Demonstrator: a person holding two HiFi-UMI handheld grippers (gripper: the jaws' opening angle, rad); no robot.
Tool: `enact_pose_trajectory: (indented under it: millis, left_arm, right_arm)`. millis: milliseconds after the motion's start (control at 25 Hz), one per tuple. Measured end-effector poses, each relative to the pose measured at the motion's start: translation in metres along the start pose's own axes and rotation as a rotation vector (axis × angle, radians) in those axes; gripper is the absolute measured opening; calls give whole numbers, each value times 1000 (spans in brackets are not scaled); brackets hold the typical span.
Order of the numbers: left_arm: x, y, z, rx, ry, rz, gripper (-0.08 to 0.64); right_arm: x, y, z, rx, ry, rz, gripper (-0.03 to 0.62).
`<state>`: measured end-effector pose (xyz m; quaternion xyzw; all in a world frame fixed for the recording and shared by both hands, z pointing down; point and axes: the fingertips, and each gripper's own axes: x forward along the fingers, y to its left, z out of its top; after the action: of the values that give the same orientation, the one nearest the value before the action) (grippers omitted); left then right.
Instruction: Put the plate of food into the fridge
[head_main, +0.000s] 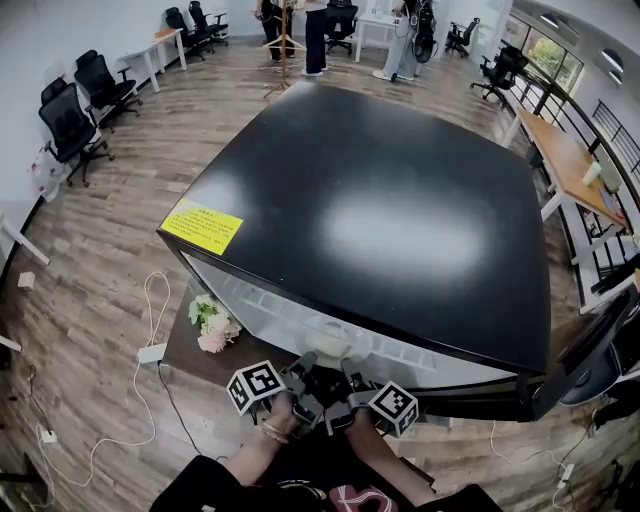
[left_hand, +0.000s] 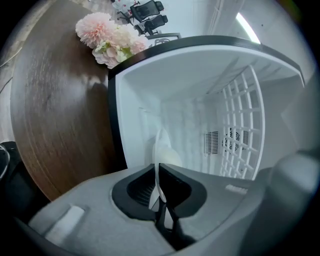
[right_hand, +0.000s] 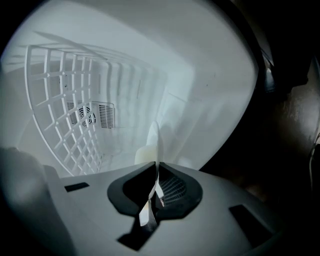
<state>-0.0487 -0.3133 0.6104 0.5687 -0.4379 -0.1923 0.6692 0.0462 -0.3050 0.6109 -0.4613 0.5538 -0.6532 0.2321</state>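
Observation:
Both gripper views show a white plate edge-on. My left gripper is shut on the thin rim of the plate, and a pale lump of food shows just past the jaws. My right gripper is shut on the plate's opposite rim, with the pale food beside it. Both point into the white inside of the open fridge. In the head view the left gripper and right gripper sit close together at the fridge's front opening. The plate itself is hidden there.
A white wire rack stands inside the fridge, with a vent on the back wall. Pink flowers lie on a dark wooden table to the left. The black fridge door hangs open at the right. Cables trail over the floor.

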Motion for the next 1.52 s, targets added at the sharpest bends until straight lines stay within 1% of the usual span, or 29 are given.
enact_pose_trajectory:
  millis: [360, 840, 1120, 1520]
  left_arm:
    - [16, 0, 8, -6, 21, 18, 21]
    - [28, 5, 20, -2, 41, 29, 21]
    - [36, 4, 26, 6, 44, 37, 21]
    - [38, 7, 29, -27, 32, 42, 21]
  right_arm:
    - [14, 0, 8, -12, -13, -24, 32]
    - [28, -6, 11, 10, -31, -41, 32]
    - [37, -4, 15, 3, -31, -47, 34]
    - [39, -8, 14, 5, -24, -74, 38]
